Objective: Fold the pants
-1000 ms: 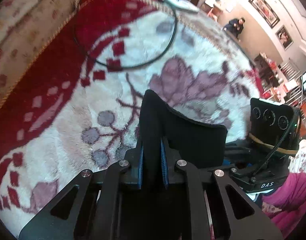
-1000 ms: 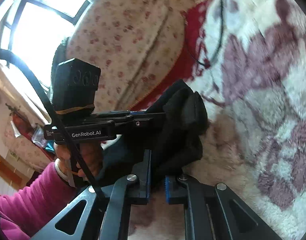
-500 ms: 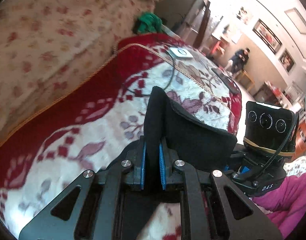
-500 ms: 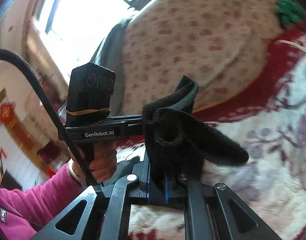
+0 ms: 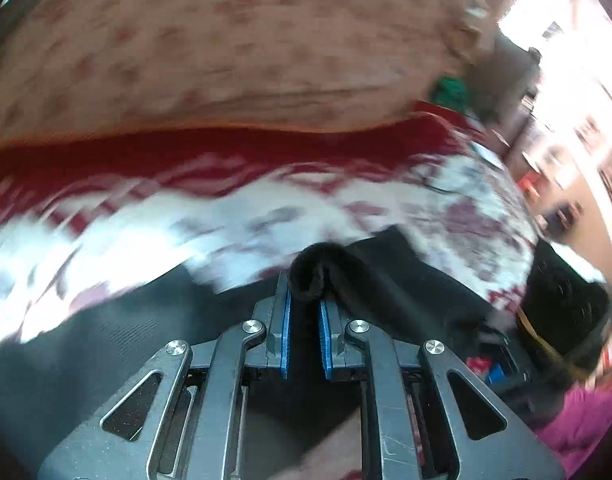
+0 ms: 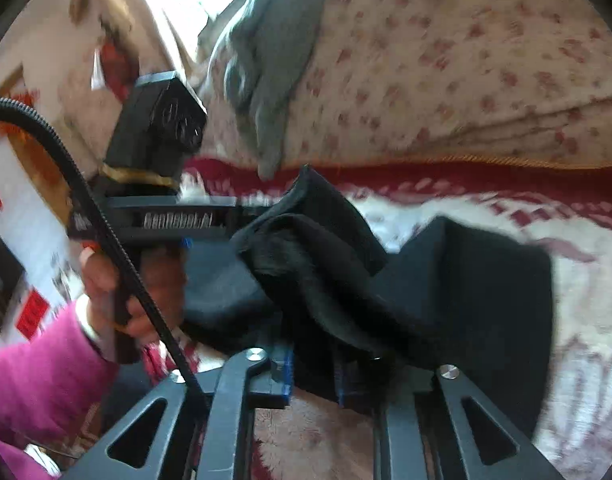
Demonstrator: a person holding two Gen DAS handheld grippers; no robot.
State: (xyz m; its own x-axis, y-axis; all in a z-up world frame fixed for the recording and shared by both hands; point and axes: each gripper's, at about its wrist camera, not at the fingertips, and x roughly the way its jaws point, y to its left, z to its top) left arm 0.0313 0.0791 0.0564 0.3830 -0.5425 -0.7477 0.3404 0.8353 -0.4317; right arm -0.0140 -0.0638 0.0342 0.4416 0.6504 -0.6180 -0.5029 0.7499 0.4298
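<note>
The black pants [image 5: 394, 280] are held up over a red and white floral blanket [image 5: 153, 216]. My left gripper [image 5: 304, 308] is shut on a bunched edge of the pants, which trail off to the right and to the lower left. In the right wrist view my right gripper [image 6: 314, 376] is shut on another part of the pants [image 6: 466, 288], which drape over its jaws and hide the fingertips. The left gripper [image 6: 209, 220] is at the left of that view, pinching the same cloth. The view is blurred by motion.
A cream flowered cushion [image 5: 225, 40] backs the blanket; it also shows in the right wrist view [image 6: 466, 60]. A grey cloth [image 6: 265, 60] hangs over it. A green item [image 5: 450, 90] lies at the far end. The right gripper's body [image 5: 562, 304] sits at right.
Both grippers have swung with the pants; the views tilted from the blanket up towards the cushion. More black cloth now spreads below and beside the jaws. Both grips are unchanged.
</note>
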